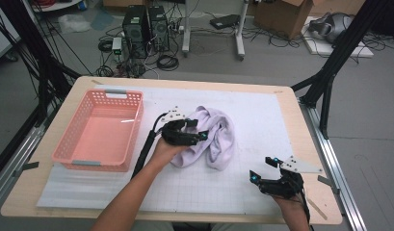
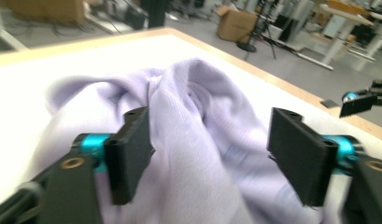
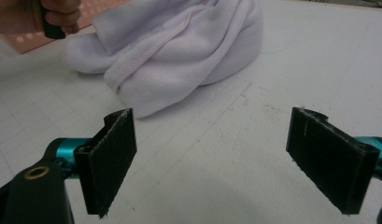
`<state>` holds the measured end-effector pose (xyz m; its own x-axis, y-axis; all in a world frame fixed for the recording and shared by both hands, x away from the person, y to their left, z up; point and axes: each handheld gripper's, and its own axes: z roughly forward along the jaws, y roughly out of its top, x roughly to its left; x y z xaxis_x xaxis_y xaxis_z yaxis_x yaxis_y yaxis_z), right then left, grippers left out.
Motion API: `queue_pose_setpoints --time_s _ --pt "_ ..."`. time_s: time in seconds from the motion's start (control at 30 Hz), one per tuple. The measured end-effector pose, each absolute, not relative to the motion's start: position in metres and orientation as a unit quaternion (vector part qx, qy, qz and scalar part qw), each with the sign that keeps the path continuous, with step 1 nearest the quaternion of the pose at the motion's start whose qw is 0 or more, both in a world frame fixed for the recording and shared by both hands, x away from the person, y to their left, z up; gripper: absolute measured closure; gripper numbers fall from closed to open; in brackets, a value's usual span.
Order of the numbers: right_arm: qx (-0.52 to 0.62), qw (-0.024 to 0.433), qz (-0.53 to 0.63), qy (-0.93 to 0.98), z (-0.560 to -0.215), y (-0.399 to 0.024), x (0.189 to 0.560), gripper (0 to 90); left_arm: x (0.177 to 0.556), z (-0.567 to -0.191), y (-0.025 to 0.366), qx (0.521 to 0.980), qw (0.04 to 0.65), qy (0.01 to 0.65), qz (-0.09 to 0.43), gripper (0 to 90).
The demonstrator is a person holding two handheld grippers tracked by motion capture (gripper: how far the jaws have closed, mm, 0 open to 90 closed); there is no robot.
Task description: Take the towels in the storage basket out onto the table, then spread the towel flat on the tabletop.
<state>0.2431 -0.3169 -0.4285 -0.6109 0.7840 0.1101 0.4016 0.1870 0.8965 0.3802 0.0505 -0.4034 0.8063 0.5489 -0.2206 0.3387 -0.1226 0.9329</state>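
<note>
Wooden table with a pale rim, covered almost edge to edge by a white gridded mat; bare wood showing as a narrow band at 12, 3 and 9 o'clock. Widest open stretch of mat at 2 to 4 o'clock from the centre, free out to the right edge; another free strip along the near edge at 6 o'clock.

Pink slatted basket at 9 o'clock, long side parallel to the left table edge, nothing inside, near corner close to the mat's border.

Crumpled lavender cloth heaped near the centre, just right of the basket, apart from it by a narrow lane of mat. Folded hem turned toward 5 o'clock, resting flat on the grid.

Left gripper pressed down on the cloth's 9 o'clock side, hand behind it. Jaws spread wide in the left gripper view, a ridge of fabric rising between them, pads standing clear of it, nothing clamped.

Right gripper at 5 o'clock near the front right corner, well apart from the cloth, jaws gaping wide over bare mat, holding nothing, close to the near table edge.
</note>
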Motion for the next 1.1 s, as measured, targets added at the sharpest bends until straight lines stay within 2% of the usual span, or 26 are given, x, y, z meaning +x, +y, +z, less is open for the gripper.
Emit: queue_pose_setpoints --time_s 0.07,0.37,1.1 --pt "0.397 0.192 0.498 0.746 -0.429 -0.317 0.244 14.7 0.377 -0.4 0.062 0.738 0.594 0.304 0.094 22.5" --pt "0.398 0.191 0.498 0.746 -0.429 -0.313 0.25 14.7 0.353 -0.389 0.096 0.723 0.607 0.306 0.121 19.0" --pt "0.403 0.197 0.49 0.747 -0.428 -0.31 0.249 14.7 0.345 -0.401 0.103 0.726 0.594 0.322 0.129 19.8"
